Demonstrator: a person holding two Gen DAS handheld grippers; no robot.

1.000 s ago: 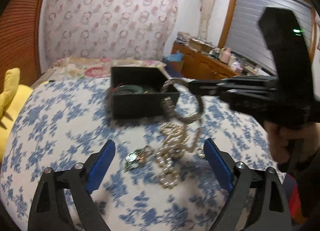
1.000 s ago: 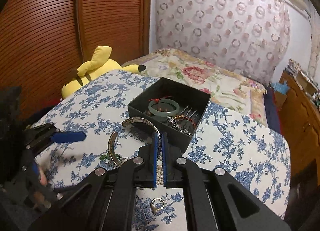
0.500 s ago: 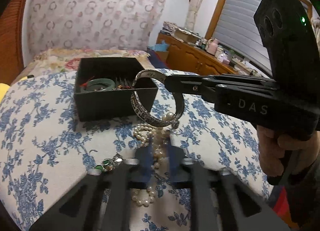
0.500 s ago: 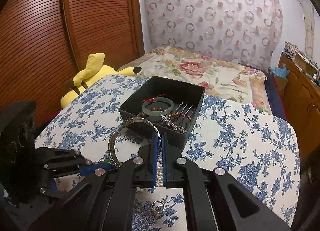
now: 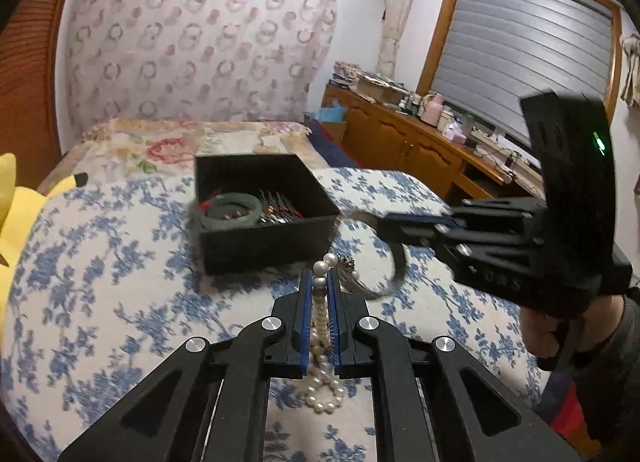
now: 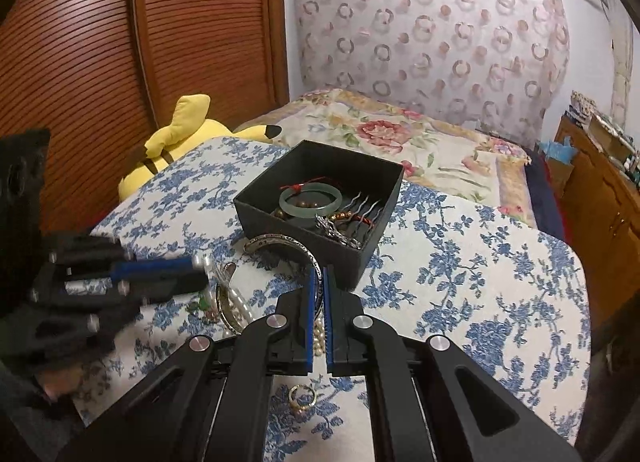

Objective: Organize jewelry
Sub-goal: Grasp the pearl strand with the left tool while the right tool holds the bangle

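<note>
The left tongs (image 5: 320, 286) are pinched narrowly on a pearl necklace (image 5: 322, 382), whose strand is held between the blue pads with a few beads standing proud of the tips and the rest pooled on the flowered tabletop (image 5: 100, 282) below. The right tongs (image 6: 319, 278) are likewise clamped, on the rim of a silver bangle (image 6: 280, 242), which is carried just short of the near wall of the black box (image 6: 320, 206). Inside the box a green jade bangle (image 6: 310, 200), brown beads and wavy hairpins (image 6: 366, 208) are already lodged. Left loose on the cloth are a gold ring (image 6: 303, 398), a second metal bracelet (image 6: 224, 304) and a small green piece that cannot be made out.

The step in hand is judged to be the carrying of both pieces to the box. Next, each would need to be lifted over the wall and released inside, the trailing pearls being raised clear so that nothing is snagged or dragged.
</note>
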